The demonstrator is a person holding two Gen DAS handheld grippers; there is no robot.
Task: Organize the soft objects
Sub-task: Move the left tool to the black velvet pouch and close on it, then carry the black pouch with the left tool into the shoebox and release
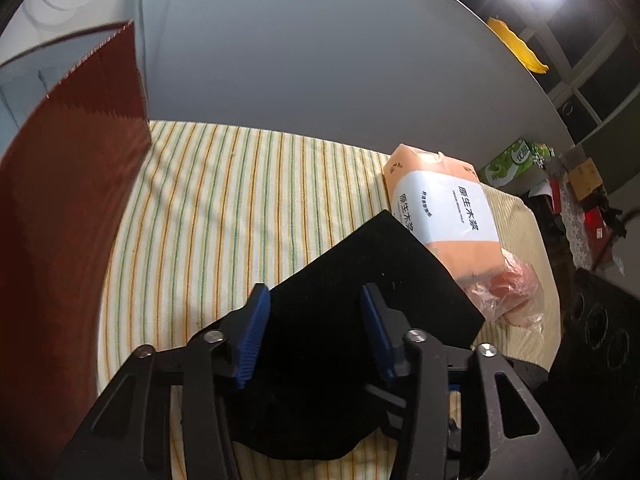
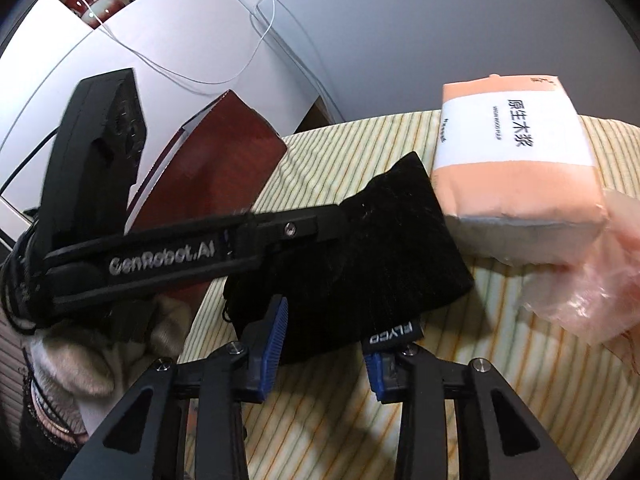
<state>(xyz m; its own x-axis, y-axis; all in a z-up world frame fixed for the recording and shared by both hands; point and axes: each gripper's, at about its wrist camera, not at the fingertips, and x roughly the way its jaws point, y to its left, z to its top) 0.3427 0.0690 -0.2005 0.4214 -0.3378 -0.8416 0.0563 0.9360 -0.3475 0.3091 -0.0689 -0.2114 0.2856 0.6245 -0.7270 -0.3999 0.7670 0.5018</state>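
Observation:
A black velvet pouch (image 1: 360,280) lies on the striped cloth (image 1: 224,200). My left gripper (image 1: 314,300) is open, its blue pads on either side of the pouch's near end. In the right wrist view the pouch (image 2: 380,248) lies just ahead of my right gripper (image 2: 326,336), which is open with its pads at the pouch's near edge and its FLYCO tag (image 2: 394,332). The left gripper (image 2: 280,232) reaches in from the left and rests over the pouch.
An orange and white tissue pack (image 1: 440,208) (image 2: 516,152) sits right of the pouch, with a crumpled pink plastic bag (image 1: 508,292) (image 2: 600,272) beside it. A dark red box (image 1: 68,220) (image 2: 216,184) stands at the left. The cloth ends at a grey table (image 1: 320,60).

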